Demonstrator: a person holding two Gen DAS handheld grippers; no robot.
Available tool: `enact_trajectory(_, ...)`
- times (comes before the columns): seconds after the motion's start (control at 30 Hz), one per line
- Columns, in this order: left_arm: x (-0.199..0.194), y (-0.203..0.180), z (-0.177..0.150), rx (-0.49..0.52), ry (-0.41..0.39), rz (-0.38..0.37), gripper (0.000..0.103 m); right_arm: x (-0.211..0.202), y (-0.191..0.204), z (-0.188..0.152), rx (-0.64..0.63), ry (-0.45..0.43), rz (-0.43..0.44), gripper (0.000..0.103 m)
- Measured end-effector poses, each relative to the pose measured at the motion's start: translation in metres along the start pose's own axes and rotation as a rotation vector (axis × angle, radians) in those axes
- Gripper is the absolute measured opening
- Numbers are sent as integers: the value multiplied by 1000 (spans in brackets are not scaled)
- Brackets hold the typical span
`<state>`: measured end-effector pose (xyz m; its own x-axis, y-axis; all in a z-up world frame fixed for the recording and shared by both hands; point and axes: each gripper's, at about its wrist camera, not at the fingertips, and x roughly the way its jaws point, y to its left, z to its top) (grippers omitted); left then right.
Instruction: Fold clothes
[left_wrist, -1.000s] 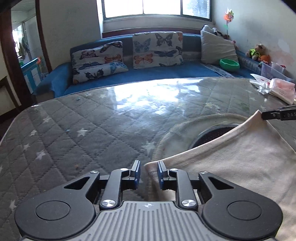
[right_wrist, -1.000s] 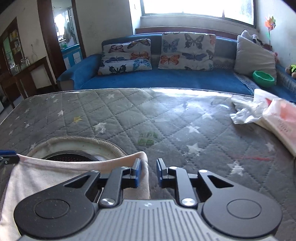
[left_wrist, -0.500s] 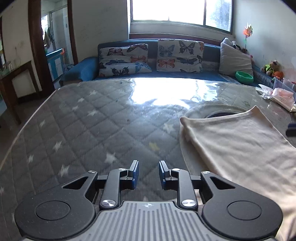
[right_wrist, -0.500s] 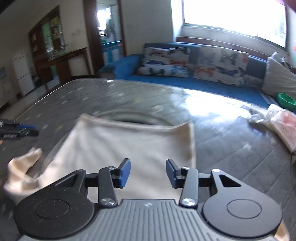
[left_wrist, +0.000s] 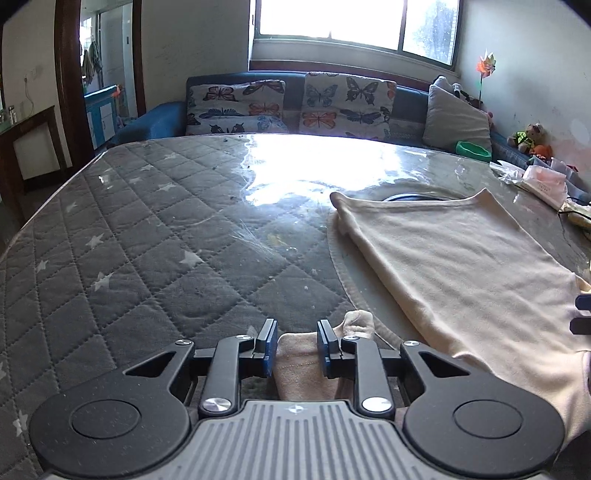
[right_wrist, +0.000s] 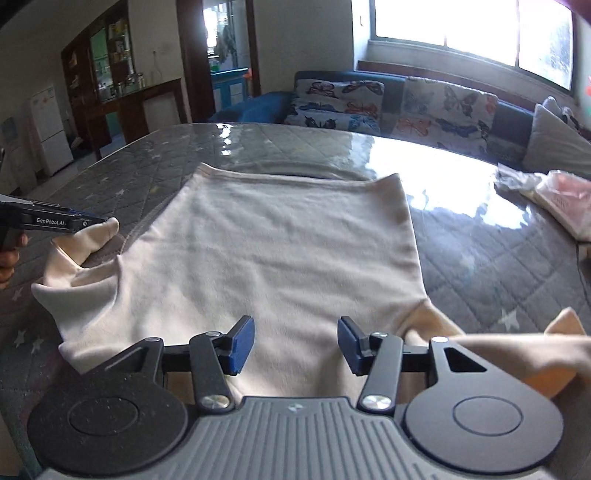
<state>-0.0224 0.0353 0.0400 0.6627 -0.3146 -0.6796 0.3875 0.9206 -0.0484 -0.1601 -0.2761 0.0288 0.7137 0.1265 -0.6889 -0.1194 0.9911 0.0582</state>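
A cream garment lies spread flat on the grey quilted table, its straight far edge away from me; it also shows in the left wrist view. My left gripper has its jaws around the left sleeve, and in the right wrist view it pinches the sleeve tip slightly off the table. My right gripper is open above the garment's near part, holding nothing. The right sleeve lies beside its right finger.
A round mat with a dark centre lies under the garment's far edge. Plastic bags sit at the table's right edge. A blue sofa with butterfly cushions stands beyond the table. Bare quilted surface lies to the left.
Both grippers let go of the garment's far corners and pulled back to the near end. The left closed on the left sleeve; the right opened wide over the garment.
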Motion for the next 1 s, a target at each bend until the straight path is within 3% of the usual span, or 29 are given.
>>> enact_trajectory(0.1, -2, -1, -4, -5, -10, 17, 7, 2, -3, -8, 20, 3, -13, 54)
enact_trajectory(0.27, -17, 3, -8, -41, -74, 137, 5, -3, -6, -17, 35, -15, -32, 57)
enact_trajectory(0.6, -65, 48, -28, -235, -166, 475, 4, -11, -4, -23, 22, -27, -26, 59)
enact_trajectory(0.73, -66, 61, -26, -236, -152, 534, 4, -14, 4, -21, 3, -33, -20, 59)
enact_trajectory(1.0, -42, 59, -20, -185, -101, 554, 5, -21, 29, -22, -65, -58, 25, 57)
